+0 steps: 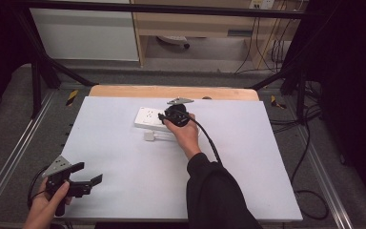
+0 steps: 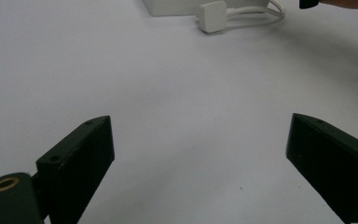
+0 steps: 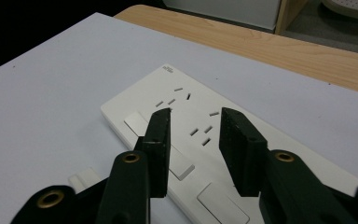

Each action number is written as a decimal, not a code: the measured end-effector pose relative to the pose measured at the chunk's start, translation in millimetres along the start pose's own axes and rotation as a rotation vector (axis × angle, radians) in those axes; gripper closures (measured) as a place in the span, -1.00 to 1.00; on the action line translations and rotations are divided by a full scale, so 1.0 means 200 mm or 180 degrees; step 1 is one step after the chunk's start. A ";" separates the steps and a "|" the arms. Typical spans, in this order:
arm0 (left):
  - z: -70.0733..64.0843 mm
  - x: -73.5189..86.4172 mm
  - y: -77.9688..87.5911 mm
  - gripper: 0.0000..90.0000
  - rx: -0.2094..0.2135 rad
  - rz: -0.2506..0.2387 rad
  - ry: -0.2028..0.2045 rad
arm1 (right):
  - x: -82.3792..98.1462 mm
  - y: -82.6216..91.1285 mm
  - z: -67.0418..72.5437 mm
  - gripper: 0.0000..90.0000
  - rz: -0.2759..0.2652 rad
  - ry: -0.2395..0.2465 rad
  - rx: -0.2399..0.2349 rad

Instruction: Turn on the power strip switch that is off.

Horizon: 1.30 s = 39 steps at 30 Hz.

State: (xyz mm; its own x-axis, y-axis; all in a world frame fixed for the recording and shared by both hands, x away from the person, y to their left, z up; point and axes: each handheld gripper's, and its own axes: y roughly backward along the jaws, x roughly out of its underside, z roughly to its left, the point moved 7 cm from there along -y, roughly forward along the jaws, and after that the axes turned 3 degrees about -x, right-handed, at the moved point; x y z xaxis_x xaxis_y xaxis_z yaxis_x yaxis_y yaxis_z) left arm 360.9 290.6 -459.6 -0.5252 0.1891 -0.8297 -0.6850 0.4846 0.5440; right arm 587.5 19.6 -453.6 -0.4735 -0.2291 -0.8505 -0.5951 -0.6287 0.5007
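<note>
We have the right gripper (image 3: pixel 193 123) poised over the white power strip (image 3: pixel 242 154), which lies flat on the white table sheet (image 1: pixel 138 176) toward its far edge, just short of the bare wooden strip (image 3: pixel 270 46). Its 2 jaws are partly parted with nothing between them; we read them as hovering above the strip's socket face, beside the 2 rocker switches (image 3: pixel 179 165), and we cannot tell whether a tip touches the plastic. The strip's white plug (image 2: pixel 213 16) and coiled cord (image 2: pixel 256 11) rest just beside the strip's near edge.

Our left gripper (image 1: pixel 83 179) sits well apart at the near left corner, jaws wide open and empty, so nothing steadies the strip.

Risks we see from here:
1. If we press a switch with 1 jaw tip, the unbraced strip could slide or pivot on the smooth sheet.
2. A jaw tip could land on the wrong switch or slip into the socket slots (image 3: pixel 200 131), since they lie close together.
3. If we try to grip the strip across its width, the jaws are too narrow now and would skid off the top.
4. Dragging the strip could snag the loose cord.
</note>
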 end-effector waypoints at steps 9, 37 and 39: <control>0.00 0.00 0.00 -0.83 0.0006 0.0000 -0.0003 | 0.02 -0.04 0.04 0.70 -0.0046 0.0068 0.0013; 0.00 0.00 0.00 -0.83 0.0008 -0.0010 -0.0030 | 0.08 -0.07 0.06 1.00 -0.0050 0.0179 0.0096; 0.00 0.00 0.00 -0.83 0.0007 -0.0006 -0.0033 | 0.10 -0.07 0.04 1.00 -0.0039 0.0165 0.0124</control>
State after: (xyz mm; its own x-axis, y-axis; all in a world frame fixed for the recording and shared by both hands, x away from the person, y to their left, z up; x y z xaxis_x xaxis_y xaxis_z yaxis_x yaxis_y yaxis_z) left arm 360.5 290.2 -459.2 -0.5186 0.1970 -0.8320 -0.6849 0.4868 0.5421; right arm 580.8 30.3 -475.5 -0.4323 -0.2604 -0.8633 -0.6258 -0.6026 0.4952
